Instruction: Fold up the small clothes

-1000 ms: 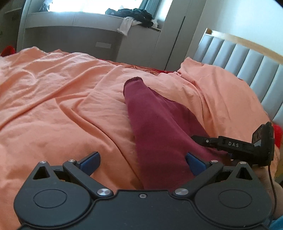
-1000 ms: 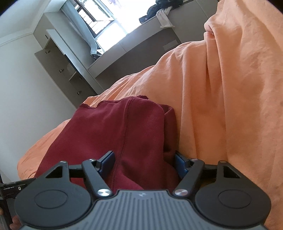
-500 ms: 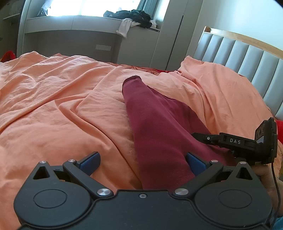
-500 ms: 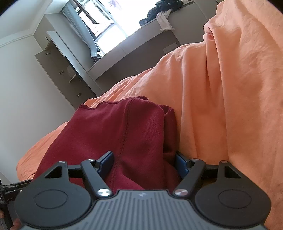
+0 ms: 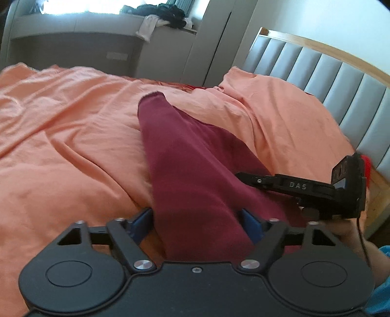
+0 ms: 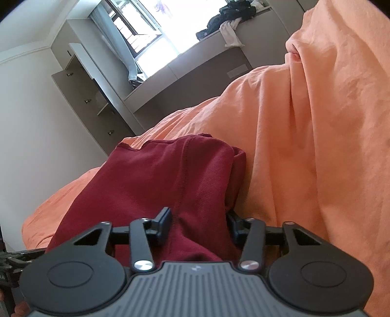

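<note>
A dark red garment (image 5: 190,156) lies on the orange bed cover (image 5: 73,136), stretching away from both grippers. My left gripper (image 5: 197,222) has its blue pads pressed against the near edge of the garment. My right gripper (image 6: 198,224) is closed on the same garment (image 6: 165,175) at another part of its near edge. The right gripper's body (image 5: 316,187) shows in the left wrist view at the right, beside the cloth.
A grey padded headboard (image 5: 329,73) stands at the right. A grey window ledge (image 5: 73,26) with a pile of dark and white clothes (image 5: 160,14) runs behind the bed. A cabinet with drawers (image 6: 92,97) shows in the right wrist view.
Both grippers have closed in from wide open onto the near edge of the red garment. The left view has shifted slightly closer to the cloth.
</note>
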